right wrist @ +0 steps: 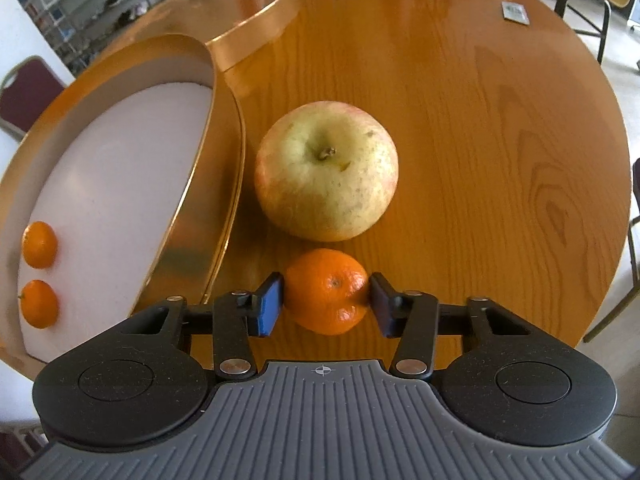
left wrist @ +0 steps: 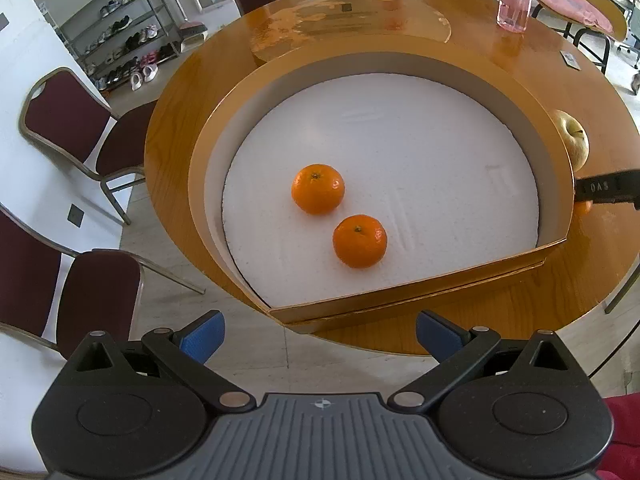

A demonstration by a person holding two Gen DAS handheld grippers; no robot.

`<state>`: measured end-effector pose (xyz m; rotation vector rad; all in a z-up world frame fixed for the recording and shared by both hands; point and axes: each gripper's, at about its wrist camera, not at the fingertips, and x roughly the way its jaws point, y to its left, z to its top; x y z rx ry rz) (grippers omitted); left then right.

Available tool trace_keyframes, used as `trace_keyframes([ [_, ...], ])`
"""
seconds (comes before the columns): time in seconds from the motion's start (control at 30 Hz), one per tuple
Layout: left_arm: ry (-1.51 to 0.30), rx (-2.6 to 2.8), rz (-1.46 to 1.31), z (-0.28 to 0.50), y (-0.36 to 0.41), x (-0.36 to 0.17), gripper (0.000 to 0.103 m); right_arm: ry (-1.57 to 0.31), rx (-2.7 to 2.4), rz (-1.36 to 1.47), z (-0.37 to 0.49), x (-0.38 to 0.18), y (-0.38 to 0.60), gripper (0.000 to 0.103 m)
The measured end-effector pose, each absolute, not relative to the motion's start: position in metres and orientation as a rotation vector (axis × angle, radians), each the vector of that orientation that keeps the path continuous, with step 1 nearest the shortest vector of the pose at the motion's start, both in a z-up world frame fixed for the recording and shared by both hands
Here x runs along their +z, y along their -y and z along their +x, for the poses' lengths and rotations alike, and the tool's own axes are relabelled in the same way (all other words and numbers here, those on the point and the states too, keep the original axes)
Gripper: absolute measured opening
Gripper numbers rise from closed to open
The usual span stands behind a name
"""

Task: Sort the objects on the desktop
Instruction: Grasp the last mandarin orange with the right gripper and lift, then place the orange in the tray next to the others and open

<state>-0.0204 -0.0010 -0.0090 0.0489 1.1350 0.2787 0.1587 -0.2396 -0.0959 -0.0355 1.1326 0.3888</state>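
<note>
Right gripper (right wrist: pixel 326 300) pinches a mandarin (right wrist: pixel 326 290) on the table (right wrist: pixel 480 120), beside the apple (right wrist: pixel 326 170); left gripper (left wrist: pixel 318 334) hovers, jaws apart.

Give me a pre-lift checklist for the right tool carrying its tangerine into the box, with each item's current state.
1. Right tool shut on the tangerine: ok, both pads press its sides and dent the peel.
2. Tangerine off the table: cannot tell.
3. Apple clear of the grip: ok, it sits just beyond the tangerine.
4. Free space in the box: ok, two tangerines lie near the middle, with bare white floor around them.
5. Left tool out of the way: ok, open and empty, outside the box's near wall.
</note>
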Motion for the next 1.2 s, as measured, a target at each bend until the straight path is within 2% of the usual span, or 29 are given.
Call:
trace_keyframes([
  [0.4, -1.107, 0.262, -0.016, -0.026, -0.009, -0.011, 0.102, -1.128, 0.350, 0.009, 0.124, -0.067, 0.263, 0.046],
  [0.63, -1.076, 0.296, -0.073, -0.030, -0.024, -0.009, 0.102, -0.945, 0.439, -0.016, 0.106, 0.006, 0.243, 0.046],
  [0.77, -1.064, 0.324, -0.102, -0.036, -0.036, -0.008, 0.102, -0.891, 0.559, -0.052, 0.100, 0.026, 0.204, 0.046],
  [1.2, -1.099, 0.490, -0.179, -0.069, -0.085, -0.019, 0.102, -1.077, 0.751, -0.231, 0.097, -0.040, 0.091, 0.046],
])
